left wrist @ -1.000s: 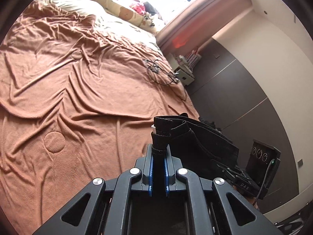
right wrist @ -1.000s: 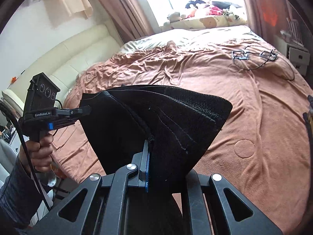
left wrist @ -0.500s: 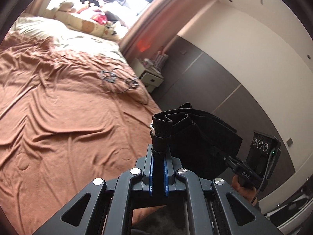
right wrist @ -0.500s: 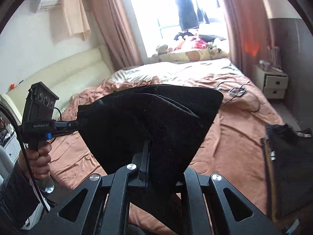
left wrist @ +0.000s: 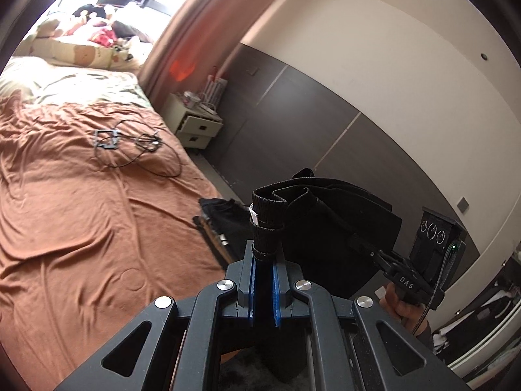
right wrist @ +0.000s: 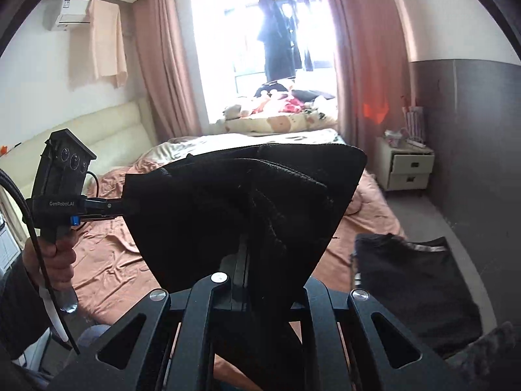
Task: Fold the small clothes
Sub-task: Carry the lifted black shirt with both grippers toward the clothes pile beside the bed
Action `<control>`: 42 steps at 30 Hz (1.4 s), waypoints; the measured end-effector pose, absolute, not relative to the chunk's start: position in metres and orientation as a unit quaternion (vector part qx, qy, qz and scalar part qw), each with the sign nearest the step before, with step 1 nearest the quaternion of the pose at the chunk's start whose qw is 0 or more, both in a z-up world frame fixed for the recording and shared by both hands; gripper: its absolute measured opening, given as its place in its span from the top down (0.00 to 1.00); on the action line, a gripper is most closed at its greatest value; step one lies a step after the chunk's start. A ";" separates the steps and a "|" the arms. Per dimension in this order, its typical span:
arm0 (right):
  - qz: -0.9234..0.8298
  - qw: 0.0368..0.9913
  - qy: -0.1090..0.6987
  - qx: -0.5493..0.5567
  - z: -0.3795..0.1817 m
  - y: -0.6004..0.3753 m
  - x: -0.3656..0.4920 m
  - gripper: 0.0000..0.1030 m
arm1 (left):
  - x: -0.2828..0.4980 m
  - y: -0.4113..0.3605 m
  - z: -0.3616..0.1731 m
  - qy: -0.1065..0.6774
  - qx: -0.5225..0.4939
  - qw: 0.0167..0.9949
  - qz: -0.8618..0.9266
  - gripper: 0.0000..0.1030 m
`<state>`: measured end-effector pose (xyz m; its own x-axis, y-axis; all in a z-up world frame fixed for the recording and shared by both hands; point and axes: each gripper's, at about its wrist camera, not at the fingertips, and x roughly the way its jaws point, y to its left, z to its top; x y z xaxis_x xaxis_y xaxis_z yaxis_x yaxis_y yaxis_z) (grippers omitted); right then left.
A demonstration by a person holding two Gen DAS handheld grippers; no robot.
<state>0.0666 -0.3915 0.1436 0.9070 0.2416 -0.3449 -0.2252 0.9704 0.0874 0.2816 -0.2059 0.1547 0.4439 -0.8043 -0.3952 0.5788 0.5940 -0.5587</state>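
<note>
Black garment (right wrist: pixel 247 215) stretched level between left claw (left wrist: pixel 263 260) and right claw (right wrist: pixel 242 260).

Black garment (right wrist: pixel 247 208), small, of soft knit with a ribbed elastic band (left wrist: pixel 267 210) along one edge. Folded over on itself, several layers thick, seams and creases running down its face. Held up in the air above the bed, spread between two pinched corners, hanging in a wedge that narrows downward. Band end bunched and doubled, with a white tag (left wrist: pixel 253 215) peeking out beside it. Lower tip drooping out of sight.
</note>
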 end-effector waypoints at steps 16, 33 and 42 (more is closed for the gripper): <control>0.007 0.991 0.136 0.009 0.162 -0.400 0.006 0.95 | 0.281 -0.344 0.182 0.318 -0.133 0.799 -0.493 0.92; -0.052 0.984 0.167 0.033 0.144 -0.356 0.057 0.95 | 0.314 -0.426 0.146 0.361 -0.130 0.767 -0.514 0.93; -0.066 0.977 0.197 0.052 0.127 -0.333 0.116 0.95 | 0.371 -0.448 0.107 0.394 -0.133 0.767 -0.489 0.93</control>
<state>0.1161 -0.3329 0.1274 0.9136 -0.1075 -0.3921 0.1486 0.9860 0.0757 0.3712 -0.4478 0.1070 0.2126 -0.8543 -0.4744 0.6456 0.4872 -0.5881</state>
